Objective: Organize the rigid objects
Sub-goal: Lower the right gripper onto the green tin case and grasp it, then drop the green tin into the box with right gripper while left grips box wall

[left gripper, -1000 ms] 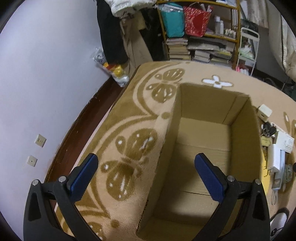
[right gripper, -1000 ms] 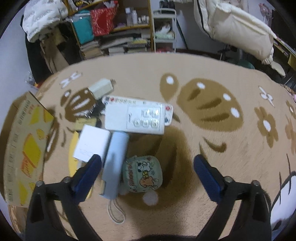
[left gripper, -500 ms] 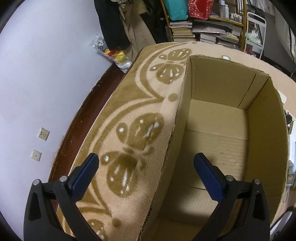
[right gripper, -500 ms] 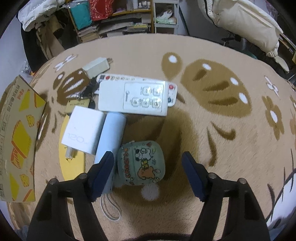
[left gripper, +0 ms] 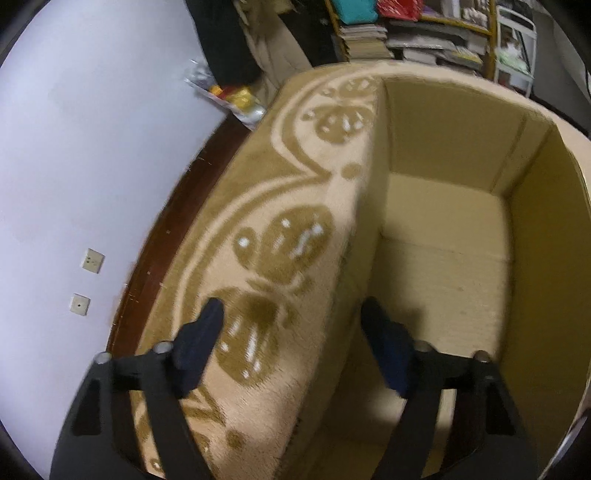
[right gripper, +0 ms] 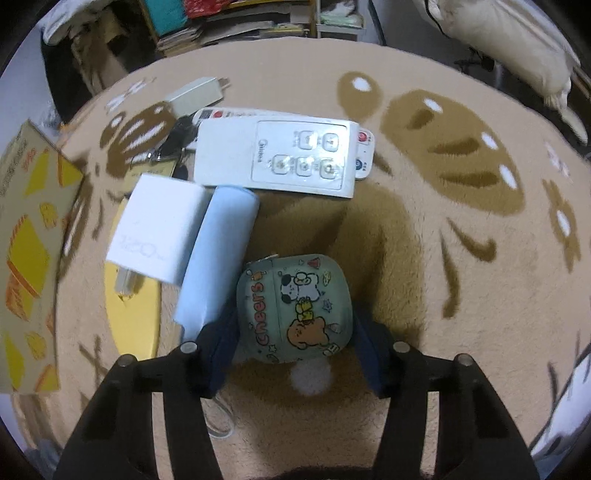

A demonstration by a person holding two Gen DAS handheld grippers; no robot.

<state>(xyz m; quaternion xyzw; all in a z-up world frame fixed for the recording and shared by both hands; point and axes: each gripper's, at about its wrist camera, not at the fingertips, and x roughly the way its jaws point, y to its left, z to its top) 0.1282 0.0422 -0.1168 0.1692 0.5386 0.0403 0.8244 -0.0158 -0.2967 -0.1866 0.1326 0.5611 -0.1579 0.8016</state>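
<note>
In the right wrist view my right gripper (right gripper: pixel 293 341) has its blue pads against both sides of a green cartoon case (right gripper: pixel 293 306) printed "Cheers", lying on the carpet. Beside it lie a pale blue cylinder (right gripper: pixel 218 258), a white charger block (right gripper: pixel 157 229), a large white remote (right gripper: pixel 280 153) over a thinner remote (right gripper: pixel 364 147), keys (right gripper: pixel 173 142) and a beige adapter (right gripper: pixel 194 96). In the left wrist view my left gripper (left gripper: pixel 295 332) straddles the left wall of an open cardboard box (left gripper: pixel 443 236), jaws partly closed with the wall between them.
The box's printed side (right gripper: pixel 26 236) stands at the left of the right wrist view, with a yellow card (right gripper: pixel 133 314) by it. A white wall with sockets (left gripper: pixel 92 260) and dark floor lie left of the carpet. Bookshelves (left gripper: pixel 406 33) and bedding (right gripper: pixel 498 40) are beyond.
My right gripper has lowered and closed onto the green case. My left gripper has moved in over the box's left wall and its jaws have narrowed.
</note>
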